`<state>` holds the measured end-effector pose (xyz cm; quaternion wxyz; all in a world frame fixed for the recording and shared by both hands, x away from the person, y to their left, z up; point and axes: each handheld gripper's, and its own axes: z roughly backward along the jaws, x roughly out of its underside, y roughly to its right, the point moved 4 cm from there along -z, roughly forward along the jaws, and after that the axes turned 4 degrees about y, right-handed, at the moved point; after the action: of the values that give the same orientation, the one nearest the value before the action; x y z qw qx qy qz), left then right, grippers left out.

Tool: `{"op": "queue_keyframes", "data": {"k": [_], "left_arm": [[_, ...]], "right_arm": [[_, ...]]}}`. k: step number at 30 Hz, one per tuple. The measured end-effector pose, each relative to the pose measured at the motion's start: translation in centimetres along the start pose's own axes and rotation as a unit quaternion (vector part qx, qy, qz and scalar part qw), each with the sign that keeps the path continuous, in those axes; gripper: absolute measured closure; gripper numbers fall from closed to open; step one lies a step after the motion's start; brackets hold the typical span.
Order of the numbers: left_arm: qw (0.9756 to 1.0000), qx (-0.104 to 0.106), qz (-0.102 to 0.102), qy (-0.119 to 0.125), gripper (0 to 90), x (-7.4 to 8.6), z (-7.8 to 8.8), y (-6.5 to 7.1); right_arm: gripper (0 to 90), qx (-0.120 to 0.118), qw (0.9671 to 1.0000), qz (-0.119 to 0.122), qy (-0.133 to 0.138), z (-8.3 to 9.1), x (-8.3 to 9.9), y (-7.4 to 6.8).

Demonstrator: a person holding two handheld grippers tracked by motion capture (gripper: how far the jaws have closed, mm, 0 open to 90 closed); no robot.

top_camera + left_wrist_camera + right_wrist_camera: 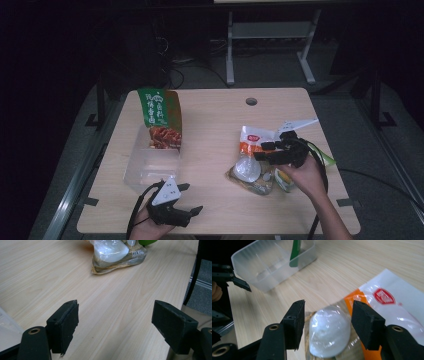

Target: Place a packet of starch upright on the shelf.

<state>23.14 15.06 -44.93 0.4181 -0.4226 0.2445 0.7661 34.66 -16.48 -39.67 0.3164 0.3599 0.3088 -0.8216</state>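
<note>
Here I had the left claw (192, 198) low over the near edge of the pale wooden desk (215, 125), its jaws spread wide with nothing between them but bare wood. In the left gripper view the near end of a clear snack pouch (117, 255) lay well ahead of those jaws. My left hand (145, 227) sat at the desk's front edge, just in front of a clear plastic box (150, 165). A green snack bag (161, 117) stood upright in the far end of that box, leaning against its wall. On the right side, my right hand (305, 177) held the right claw (260, 150) above a small heap of packets. Its jaws were open, about as wide as the puffy clear pouch below them, and I could not tell whether they touched it; they gripped nothing. Beside that pouch lay a white and orange packet (392, 302) with a red label, flat on the desk. The heap lay well apart from the box, with open wood between them.
</note>
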Motion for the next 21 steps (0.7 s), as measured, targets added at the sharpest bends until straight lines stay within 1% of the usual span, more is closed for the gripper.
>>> {"op": "queue_keyframes", "data": {"k": [1, 2, 3, 15, 18, 21], "left_arm": [[1.0000, 0.000, 0.000, 0.000, 21.0, 0.0, 0.0, 0.0], [1.0000, 0.001, -0.001, -0.003, 21.1, 0.0, -0.1, 0.1], [1.0000, 0.001, -0.001, -0.002, 21.0, 0.0, -0.1, 0.1], [1.0000, 0.001, 0.002, -0.003, 21.0, 0.0, -0.2, 0.1], [1.0000, 0.001, 0.002, -0.004, 21.1, 0.1, -0.2, 0.1], [1.0000, 0.002, 0.001, -0.005, 21.1, 0.1, -0.3, 0.1]], "right_arm": [[43.9, 0.000, 1.0000, 0.000, 0.000, 0.0, 0.0, 0.0], [43.9, 0.008, 1.0000, -0.002, -0.003, 0.6, 0.6, 0.3], [43.9, 0.010, 0.9999, -0.003, -0.004, 0.8, 0.8, 0.4], [43.9, 0.042, 0.9986, -0.031, -0.008, 3.3, 3.1, 2.3], [45.0, 0.051, 0.9980, -0.036, -0.011, 3.7, 3.6, 2.8], [44.9, 0.057, 0.9971, -0.049, -0.016, 3.8, 4.1, 3.5]]}}
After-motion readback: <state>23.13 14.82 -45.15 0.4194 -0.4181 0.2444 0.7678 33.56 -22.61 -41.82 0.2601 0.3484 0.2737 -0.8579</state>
